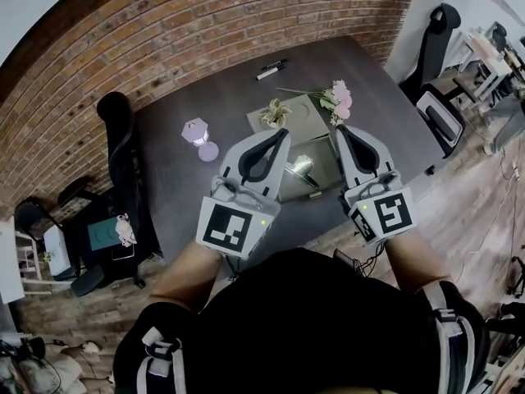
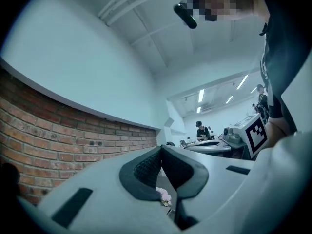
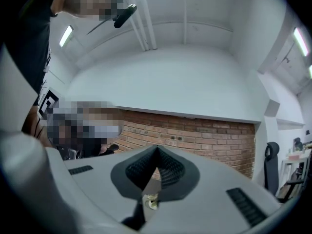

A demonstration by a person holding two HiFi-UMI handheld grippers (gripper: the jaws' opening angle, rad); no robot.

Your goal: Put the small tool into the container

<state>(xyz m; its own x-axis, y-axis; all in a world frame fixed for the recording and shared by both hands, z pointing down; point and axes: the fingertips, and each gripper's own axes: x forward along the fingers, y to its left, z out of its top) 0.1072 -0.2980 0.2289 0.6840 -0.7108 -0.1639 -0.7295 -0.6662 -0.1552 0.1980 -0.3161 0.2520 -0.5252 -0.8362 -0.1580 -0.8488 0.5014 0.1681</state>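
A grey open box (image 1: 321, 156) sits on the dark table (image 1: 205, 97) near its front edge, its lid (image 1: 305, 115) folded back. Something shiny (image 1: 302, 167) lies inside, next to a thin dark stick (image 1: 312, 185); I cannot tell which is the small tool. My left gripper (image 1: 283, 133) is held up over the box's left side, and my right gripper (image 1: 342, 130) over its right side. In the left gripper view the left gripper (image 2: 161, 149) is shut with nothing in it. In the right gripper view the right gripper (image 3: 157, 149) is also shut with nothing in it. Both cameras look up at the ceiling.
Pink flowers (image 1: 339, 98) and a small plant (image 1: 276, 112) lie beside the lid. A lavender object (image 1: 197, 133) stands to the left, and two markers (image 1: 269, 71) lie at the back. Office chairs (image 1: 115, 125) flank the table. A brick wall (image 1: 164, 23) runs behind.
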